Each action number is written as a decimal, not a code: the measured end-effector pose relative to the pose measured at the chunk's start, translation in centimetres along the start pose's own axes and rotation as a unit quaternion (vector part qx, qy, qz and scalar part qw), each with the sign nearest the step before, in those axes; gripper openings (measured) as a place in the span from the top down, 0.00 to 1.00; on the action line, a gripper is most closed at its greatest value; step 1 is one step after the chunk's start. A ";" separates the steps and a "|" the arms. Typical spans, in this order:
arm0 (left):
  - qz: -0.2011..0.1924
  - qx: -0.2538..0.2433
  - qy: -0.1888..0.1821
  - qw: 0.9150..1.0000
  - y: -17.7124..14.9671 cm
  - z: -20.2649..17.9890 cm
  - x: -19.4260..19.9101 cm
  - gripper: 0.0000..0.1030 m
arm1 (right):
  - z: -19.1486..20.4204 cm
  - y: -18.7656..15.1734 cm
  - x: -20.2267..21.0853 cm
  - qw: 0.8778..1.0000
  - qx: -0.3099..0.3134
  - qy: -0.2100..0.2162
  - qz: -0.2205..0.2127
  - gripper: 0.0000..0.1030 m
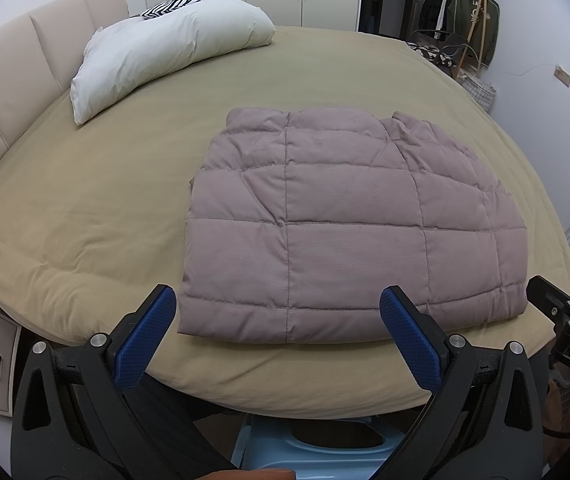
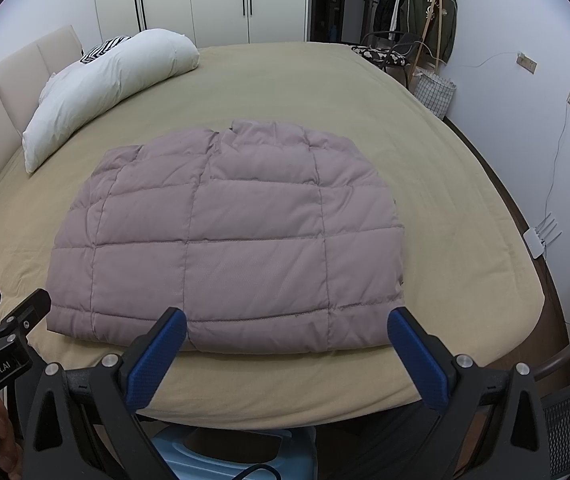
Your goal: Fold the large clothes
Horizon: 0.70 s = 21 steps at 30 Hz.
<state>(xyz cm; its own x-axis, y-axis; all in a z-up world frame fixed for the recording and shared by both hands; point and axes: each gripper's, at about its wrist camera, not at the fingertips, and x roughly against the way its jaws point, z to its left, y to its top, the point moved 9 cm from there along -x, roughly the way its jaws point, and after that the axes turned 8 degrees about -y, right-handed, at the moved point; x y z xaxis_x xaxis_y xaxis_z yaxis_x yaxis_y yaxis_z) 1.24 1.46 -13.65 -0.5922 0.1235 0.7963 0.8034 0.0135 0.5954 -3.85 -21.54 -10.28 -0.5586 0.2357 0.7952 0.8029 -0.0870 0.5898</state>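
A mauve quilted puffer jacket [image 1: 345, 224] lies folded into a compact rectangle on the tan bed sheet [image 1: 97, 208], near the front edge. It also shows in the right wrist view [image 2: 225, 240]. My left gripper [image 1: 277, 312] is open and empty, hovering just short of the jacket's near hem. My right gripper [image 2: 285, 332] is open and empty, also just before the near hem. Each gripper shows at the edge of the other's view: the right gripper [image 1: 561, 304] beside the jacket's right corner, the left gripper [image 2: 5, 312] beside its left corner.
A white pillow [image 1: 165, 52] lies at the head of the bed by the padded headboard [image 1: 13, 92]. A clothes rack with dark garments [image 2: 417, 12], a chair and a checked bag [image 2: 435, 92] stand at the far right. A blue stool [image 2: 221, 456] is below the grippers.
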 end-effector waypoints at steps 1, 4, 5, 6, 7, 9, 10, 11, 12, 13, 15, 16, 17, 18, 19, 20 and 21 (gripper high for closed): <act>0.000 0.000 0.000 1.000 0.0 0.0 0.0 0.00 | 0.0 0.0 0.0 1.000 0.000 0.000 0.000 0.00; 0.000 0.001 0.000 1.000 0.0 0.0 0.0 0.00 | 0.1 0.0 0.0 1.000 0.000 0.000 0.000 0.00; 0.001 0.001 -0.001 1.000 0.0 0.0 0.0 0.00 | 0.1 0.0 0.0 1.000 0.000 0.000 0.000 0.00; 0.000 0.002 -0.001 1.000 0.0 0.0 0.1 0.00 | 0.1 -0.1 0.0 1.000 0.000 0.000 0.001 0.00; 0.000 0.002 -0.001 1.000 0.0 0.0 0.1 0.00 | 0.1 -0.1 0.0 1.000 0.000 0.000 0.001 0.00; 0.001 0.002 -0.001 1.000 0.0 0.0 0.1 0.00 | 0.1 -0.1 0.0 1.000 0.000 -0.001 0.001 0.00; 0.000 0.001 -0.001 1.000 0.0 0.0 0.1 0.00 | 0.1 -0.1 0.1 1.000 0.000 -0.001 0.001 0.00; 0.001 0.001 -0.001 1.000 0.0 -0.1 0.1 0.00 | 0.1 -0.1 0.0 1.000 -0.001 0.000 0.001 0.00; 0.001 0.002 -0.001 1.000 0.0 0.0 0.1 0.00 | 0.1 -0.1 0.0 1.000 0.000 0.000 0.001 0.00; 0.001 0.002 -0.001 1.000 -0.1 0.0 0.1 0.00 | 0.2 -0.1 0.1 1.000 0.000 0.000 0.001 0.00; 0.001 0.002 -0.001 1.000 -0.1 0.0 0.1 0.00 | 0.0 -0.2 0.0 1.000 0.001 0.001 0.002 0.00; 0.001 0.002 -0.001 1.000 -0.1 0.0 0.1 0.00 | 0.0 -0.1 -0.1 1.000 0.001 0.001 0.002 0.00; 0.001 0.002 -0.001 1.000 0.0 -0.1 0.1 0.00 | 0.0 -0.2 -0.1 1.000 0.001 0.001 0.002 0.00; 0.001 0.002 -0.002 1.000 -0.1 -0.1 0.2 0.00 | 0.0 -0.2 -0.1 1.000 0.002 0.001 0.002 0.00; 0.001 0.003 -0.001 1.000 -0.2 -0.1 0.2 0.00 | 0.0 -0.2 -0.1 1.000 0.001 0.001 0.002 0.00; 0.001 0.003 -0.001 1.000 -0.2 -0.2 0.2 0.00 | 0.0 -0.2 -0.1 1.000 0.001 0.001 0.002 0.00; 0.001 0.003 -0.001 1.000 -0.2 -0.2 0.2 0.00 | 0.0 -0.2 -0.1 1.000 0.001 0.001 0.002 0.00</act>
<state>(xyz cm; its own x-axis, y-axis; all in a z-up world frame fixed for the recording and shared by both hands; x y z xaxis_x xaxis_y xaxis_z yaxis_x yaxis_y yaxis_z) 0.93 1.32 -13.58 -0.5910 0.1264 0.7967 0.8045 0.0194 0.5937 -3.96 -21.55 -10.47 -0.5553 0.2327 0.7984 0.8061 -0.0854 0.5855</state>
